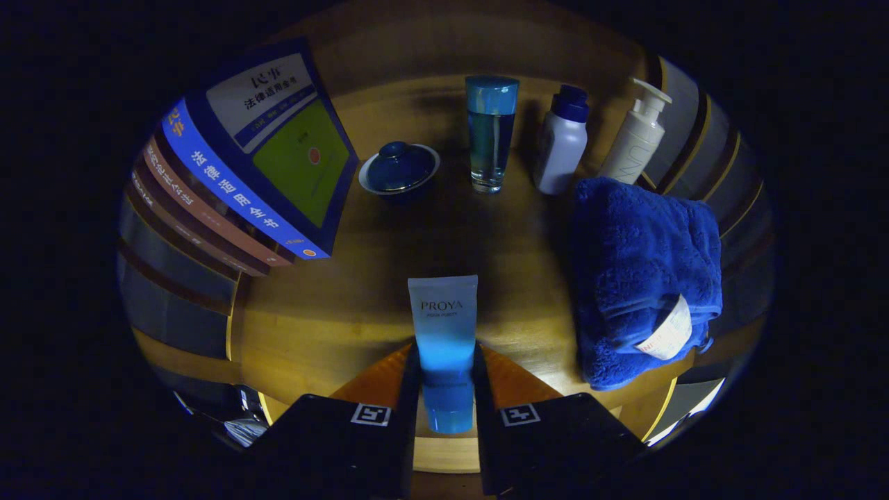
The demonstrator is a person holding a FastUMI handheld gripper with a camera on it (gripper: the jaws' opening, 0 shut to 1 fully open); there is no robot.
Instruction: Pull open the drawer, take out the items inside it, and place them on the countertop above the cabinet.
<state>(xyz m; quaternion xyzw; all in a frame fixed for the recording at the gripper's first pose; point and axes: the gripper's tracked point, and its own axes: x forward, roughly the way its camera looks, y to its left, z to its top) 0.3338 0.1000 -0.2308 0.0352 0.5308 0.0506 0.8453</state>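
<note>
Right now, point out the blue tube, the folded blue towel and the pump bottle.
blue tube [443, 326]: gripper view, its upper body, held between the claw's fingers.
folded blue towel [642, 264]: gripper view, top fold.
pump bottle [635, 149]: gripper view, its body.

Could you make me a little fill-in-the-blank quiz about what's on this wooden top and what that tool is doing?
1. The tool is shut on a blue ____.
2. The folded towel is ____ in colour.
3. Between the lidded bowl and the white bottle stands a tall ____.
4. The stack of books lies beside the ____, on its far side from the glass.

Missing words: tube; blue; glass; bowl
</note>
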